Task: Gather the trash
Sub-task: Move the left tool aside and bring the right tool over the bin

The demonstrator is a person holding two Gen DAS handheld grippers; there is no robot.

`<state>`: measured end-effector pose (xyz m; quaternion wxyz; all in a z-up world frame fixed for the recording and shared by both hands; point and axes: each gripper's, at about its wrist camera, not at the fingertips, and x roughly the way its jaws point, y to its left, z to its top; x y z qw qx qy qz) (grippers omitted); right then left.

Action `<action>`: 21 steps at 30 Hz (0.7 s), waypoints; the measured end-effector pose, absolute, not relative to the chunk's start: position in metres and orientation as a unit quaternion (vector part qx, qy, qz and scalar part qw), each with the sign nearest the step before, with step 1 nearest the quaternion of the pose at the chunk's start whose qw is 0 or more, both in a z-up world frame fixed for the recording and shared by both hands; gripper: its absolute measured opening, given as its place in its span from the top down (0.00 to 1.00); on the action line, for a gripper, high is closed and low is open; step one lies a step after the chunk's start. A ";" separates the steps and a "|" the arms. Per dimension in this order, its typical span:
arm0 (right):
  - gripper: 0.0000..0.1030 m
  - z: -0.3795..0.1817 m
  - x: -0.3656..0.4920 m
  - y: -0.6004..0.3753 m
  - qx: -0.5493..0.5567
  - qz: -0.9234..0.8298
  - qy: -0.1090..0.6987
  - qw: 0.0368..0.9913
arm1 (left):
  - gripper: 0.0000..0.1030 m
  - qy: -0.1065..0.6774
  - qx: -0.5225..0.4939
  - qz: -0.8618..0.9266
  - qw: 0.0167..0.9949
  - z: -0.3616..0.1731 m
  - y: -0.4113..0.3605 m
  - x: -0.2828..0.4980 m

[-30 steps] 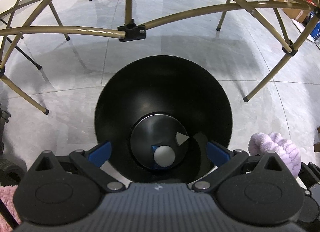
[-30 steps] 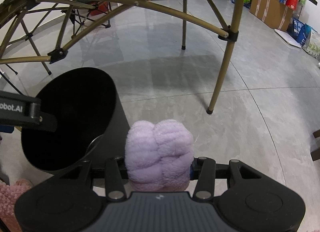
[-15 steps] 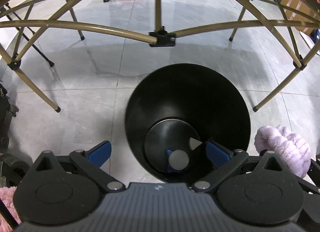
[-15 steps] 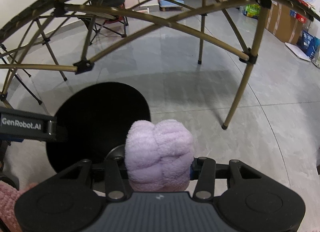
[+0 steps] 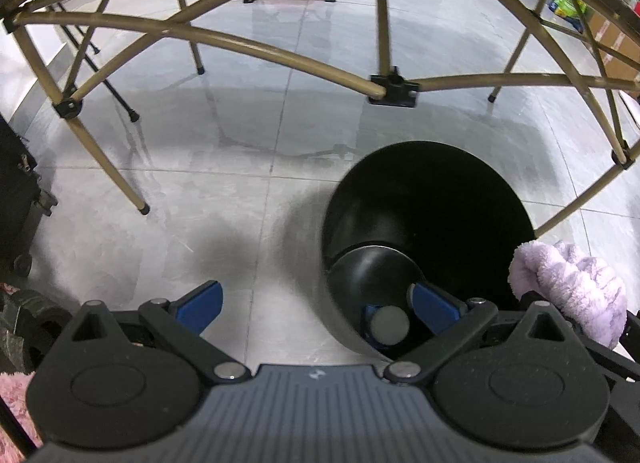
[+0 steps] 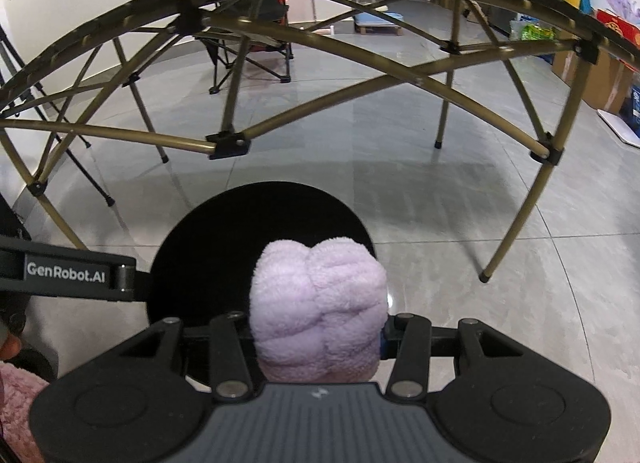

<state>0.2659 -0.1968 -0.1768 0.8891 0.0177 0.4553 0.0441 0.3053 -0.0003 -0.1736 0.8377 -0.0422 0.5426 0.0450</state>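
Step in hand: drop-off. Right gripper [image 6: 318, 337] is clamped on a lilac fluffy cloth [image 6: 318, 303], held above the black bin [image 6: 260, 247]. Left gripper [image 5: 316, 303] gapes wide, holding nothing. Next: release squarely over the bin's mouth. Folding-table legs [image 6: 516, 215] stand near; the floor elsewhere is open.

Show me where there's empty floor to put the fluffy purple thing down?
Bare grey tile floor lies left of the round black bin, between it and the gold folding table legs. More lies right of the bin, before another leg. The fluffy purple cloth sits in the right gripper. Behind the bin, crossed bars crowd the floor.
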 end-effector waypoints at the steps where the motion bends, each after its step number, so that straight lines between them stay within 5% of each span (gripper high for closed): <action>1: 0.56 -0.177 0.267 -0.194 0.016 0.046 0.456 0.889 | 0.00 0.542 -0.044 0.047 0.838 -0.174 0.003 0.305; 21: 0.56 -0.186 0.286 -0.151 0.005 0.065 0.480 0.875 | 0.00 0.546 -0.066 0.089 0.830 -0.183 0.056 0.299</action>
